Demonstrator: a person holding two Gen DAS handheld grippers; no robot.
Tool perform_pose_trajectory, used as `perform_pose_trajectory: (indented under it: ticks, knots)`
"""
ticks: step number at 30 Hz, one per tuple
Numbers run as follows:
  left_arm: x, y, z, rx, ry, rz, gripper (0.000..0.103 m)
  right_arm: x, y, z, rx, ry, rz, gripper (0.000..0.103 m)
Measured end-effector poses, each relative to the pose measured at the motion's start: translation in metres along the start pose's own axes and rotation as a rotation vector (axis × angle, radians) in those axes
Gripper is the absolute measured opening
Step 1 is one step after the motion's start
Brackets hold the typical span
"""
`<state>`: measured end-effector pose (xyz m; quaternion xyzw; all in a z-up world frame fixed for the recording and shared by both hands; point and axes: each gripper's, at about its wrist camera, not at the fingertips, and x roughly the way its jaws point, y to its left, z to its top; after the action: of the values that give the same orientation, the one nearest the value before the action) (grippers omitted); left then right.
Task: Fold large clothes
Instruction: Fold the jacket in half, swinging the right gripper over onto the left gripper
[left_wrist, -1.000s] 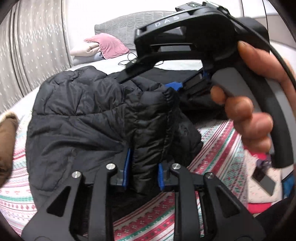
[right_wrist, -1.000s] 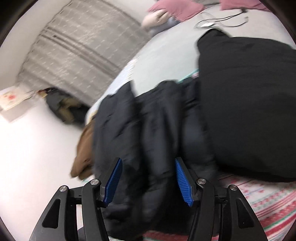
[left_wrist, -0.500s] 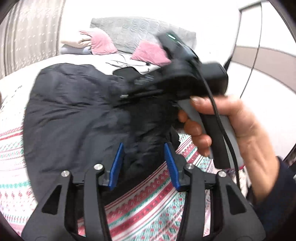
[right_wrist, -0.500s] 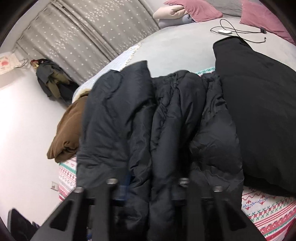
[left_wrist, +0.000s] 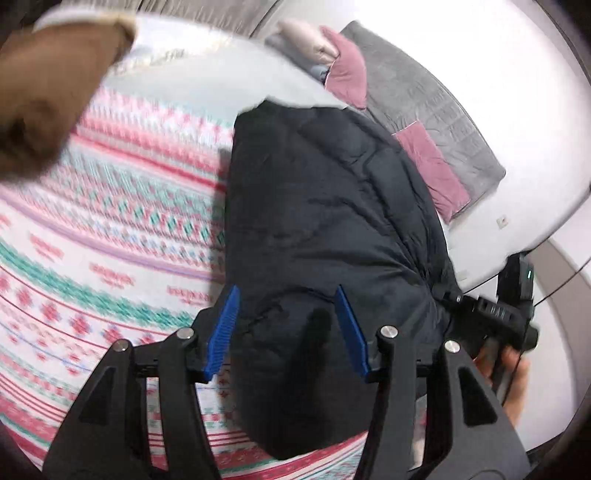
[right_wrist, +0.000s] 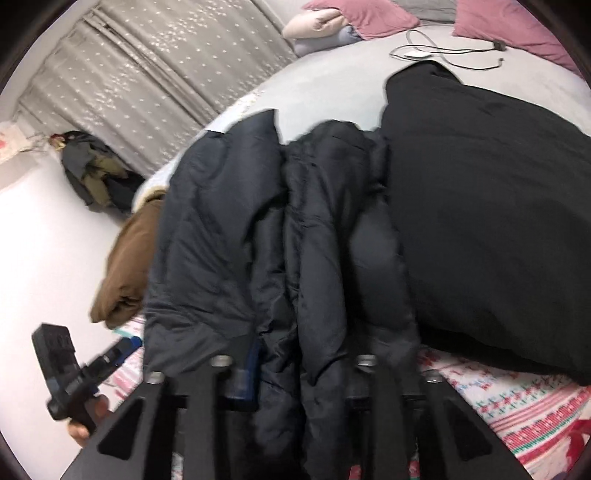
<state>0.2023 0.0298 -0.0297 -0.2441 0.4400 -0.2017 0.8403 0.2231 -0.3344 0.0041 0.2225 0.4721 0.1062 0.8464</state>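
Observation:
A black puffer jacket (left_wrist: 325, 206) lies lengthwise on the patterned bedspread (left_wrist: 110, 240). My left gripper (left_wrist: 288, 328) hovers over its near end with the jaws opening; the blue pads (left_wrist: 225, 325) stand apart from the fabric. In the right wrist view the jacket (right_wrist: 258, 229) is bunched into long folds. My right gripper (right_wrist: 295, 373) is sunk into them, its jaws opening, with a thick fold still squeezed between them and cloth draped over the fingers. One blue pad (right_wrist: 247, 369) shows. The left gripper (right_wrist: 123, 347) appears at the lower left, clear of the jacket.
A second black garment (right_wrist: 498, 203) lies right of the jacket. A brown garment (right_wrist: 125, 266) sits at the bed's left edge. Pink pillows (right_wrist: 362, 14) and a charger cable (right_wrist: 443, 55) lie at the head. A grey curtain (right_wrist: 147, 74) hangs behind.
My left gripper let go of the jacket fold, opened, rolled and swung away to the jacket's end. My right gripper closed on a fold of the jacket.

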Motion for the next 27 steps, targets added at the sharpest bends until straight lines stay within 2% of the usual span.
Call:
perform_pose_trajectory:
  ticks: [2,3,4,6,8,10,13,15,20,27]
  knots:
    - [0.021,-0.008,0.007,0.001,0.046,-0.002,0.063,-0.001,0.003,-0.004,-0.027,0.000,-0.049,0.051]
    - [0.025,-0.010,0.004,0.010,0.046,0.002,0.071,-0.003,0.006,-0.006,-0.045,-0.003,-0.076,0.053]
    - [0.027,-0.010,0.003,0.016,0.042,-0.008,0.076,-0.005,0.009,-0.007,-0.059,-0.009,-0.109,0.061]
    - [0.029,-0.008,0.003,0.009,0.040,-0.031,0.080,-0.009,0.013,-0.012,-0.089,-0.018,-0.180,0.072]
    - [0.030,-0.005,0.003,-0.008,0.038,-0.051,0.082,-0.009,0.009,-0.014,-0.085,-0.019,-0.196,0.082]
    - [0.039,-0.003,0.006,-0.028,0.056,-0.066,0.086,-0.005,-0.004,-0.015,-0.037,0.000,-0.146,0.084]
    - [0.044,0.007,0.005,-0.085,0.084,-0.112,0.088,0.001,-0.035,-0.018,0.072,0.041,-0.020,0.085]
    - [0.047,0.011,0.004,-0.106,0.086,-0.128,0.089,0.004,-0.047,-0.020,0.107,0.054,0.022,0.087]
    - [0.053,0.015,0.003,-0.128,0.084,-0.157,0.092,0.014,-0.061,-0.020,0.129,0.068,0.065,0.091]
    - [0.063,0.024,0.004,-0.192,0.076,-0.203,0.091,0.034,-0.086,-0.025,0.201,0.103,0.165,0.088]
